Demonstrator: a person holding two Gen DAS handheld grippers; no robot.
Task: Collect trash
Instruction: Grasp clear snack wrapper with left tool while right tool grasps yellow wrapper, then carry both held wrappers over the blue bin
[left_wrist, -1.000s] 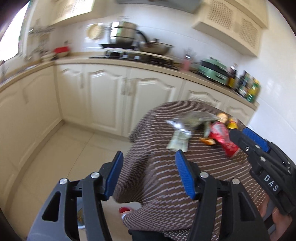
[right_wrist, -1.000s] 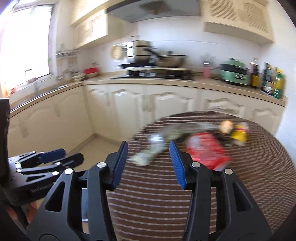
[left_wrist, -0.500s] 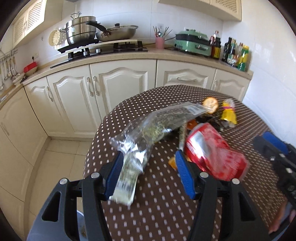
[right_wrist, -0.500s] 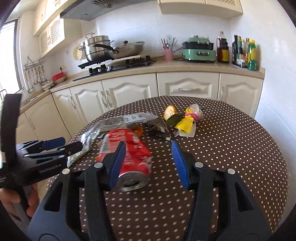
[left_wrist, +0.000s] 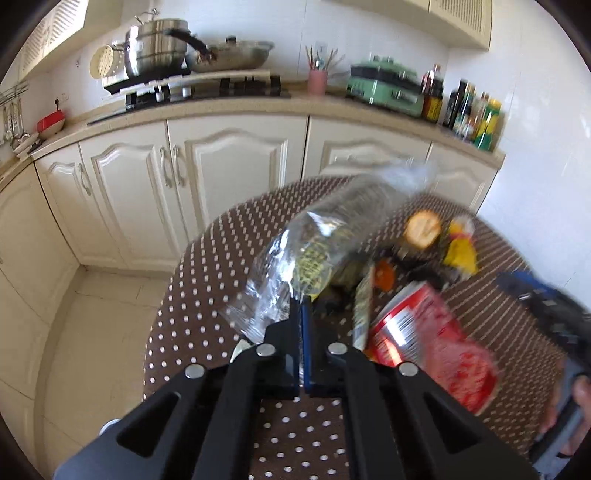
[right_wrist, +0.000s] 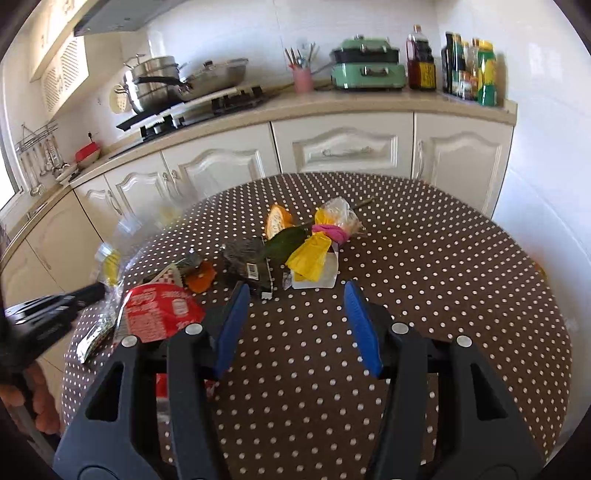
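Trash lies on a round table with a brown dotted cloth (right_wrist: 443, 295). My left gripper (left_wrist: 301, 306) is shut on the near end of a clear plastic bag (left_wrist: 332, 229), which rises blurred above the table. A crushed red cup (left_wrist: 436, 343) lies just to its right. My right gripper (right_wrist: 295, 285) has its jaws opening, with nothing between the pads. Just beyond its fingertips lie a white packet (right_wrist: 314, 278), a yellow wrapper (right_wrist: 310, 254) and a black wrapper (right_wrist: 247, 262). The red cup (right_wrist: 159, 314) sits to its left, by the left gripper (right_wrist: 85, 295).
An orange peel (right_wrist: 277, 221) and a pink and clear wrapper (right_wrist: 338, 221) lie further back. Cream cabinets (left_wrist: 229, 177) and a counter with a stove, pots (left_wrist: 159, 48), a green appliance (right_wrist: 364, 62) and bottles (right_wrist: 469, 70) stand behind. Tiled floor (left_wrist: 96, 332) lies left of the table.
The left jaws have closed on the bag's end, and the bag now stands up off the table. The right gripper has shifted right, past the red cup, with its jaws wider.
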